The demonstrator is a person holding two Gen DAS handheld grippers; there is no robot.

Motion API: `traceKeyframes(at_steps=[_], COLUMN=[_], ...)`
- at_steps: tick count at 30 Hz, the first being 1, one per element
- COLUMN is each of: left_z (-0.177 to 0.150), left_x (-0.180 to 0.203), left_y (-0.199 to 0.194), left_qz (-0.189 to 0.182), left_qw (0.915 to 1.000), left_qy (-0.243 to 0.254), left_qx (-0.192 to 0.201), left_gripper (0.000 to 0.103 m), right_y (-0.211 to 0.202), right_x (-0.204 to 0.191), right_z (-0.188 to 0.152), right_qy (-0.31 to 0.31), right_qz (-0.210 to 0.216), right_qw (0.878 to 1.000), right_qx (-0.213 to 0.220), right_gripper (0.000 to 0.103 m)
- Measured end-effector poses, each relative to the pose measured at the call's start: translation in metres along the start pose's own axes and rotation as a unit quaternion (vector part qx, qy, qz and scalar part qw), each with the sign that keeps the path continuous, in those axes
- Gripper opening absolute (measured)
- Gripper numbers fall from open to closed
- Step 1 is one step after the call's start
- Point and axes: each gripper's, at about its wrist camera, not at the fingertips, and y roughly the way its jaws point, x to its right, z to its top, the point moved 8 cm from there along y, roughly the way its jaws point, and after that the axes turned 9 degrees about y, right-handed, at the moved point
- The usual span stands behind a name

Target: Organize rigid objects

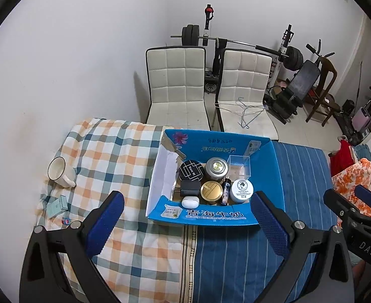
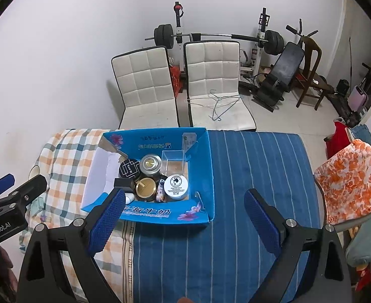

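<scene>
A blue carton box (image 1: 218,218) (image 2: 160,214) lies on the bed. It holds a black patterned tin (image 1: 191,170), a silver tin (image 1: 217,168), a clear plastic box (image 1: 238,165), a gold tin (image 1: 211,190) (image 2: 146,188), a white jar (image 1: 241,190) (image 2: 176,183), a white earbud case (image 1: 190,202) and a black cube (image 1: 190,188). On the checked cover to the left lie a white mug (image 1: 59,171) on its side and a small teal box (image 1: 57,205). My left gripper (image 1: 188,209) hovers open before the carton. My right gripper (image 2: 185,202) is open over the blue striped sheet, holding nothing.
Two white padded chairs (image 1: 177,88) (image 2: 213,80) stand behind the bed, one with wire hangers (image 1: 246,112) on its seat. Weight equipment (image 2: 273,75) fills the back right. An orange floral cloth (image 2: 349,179) drapes at the right of the bed.
</scene>
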Motion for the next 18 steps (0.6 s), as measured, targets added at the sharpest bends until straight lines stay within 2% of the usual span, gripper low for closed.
traceKeyframes(at_steps=[18], left_z=[0.002], left_x=[0.002], left_y=[0.001], left_qz=[-0.001], left_qw=[1.0], left_qy=[0.001], left_qx=[-0.001], left_gripper=[0.103], right_y=[-0.01], right_x=[0.001], right_z=[0.006], right_qy=[0.001], right_qz=[-0.009], right_qw=[1.0], right_qx=[0.017], right_gripper=[0.097])
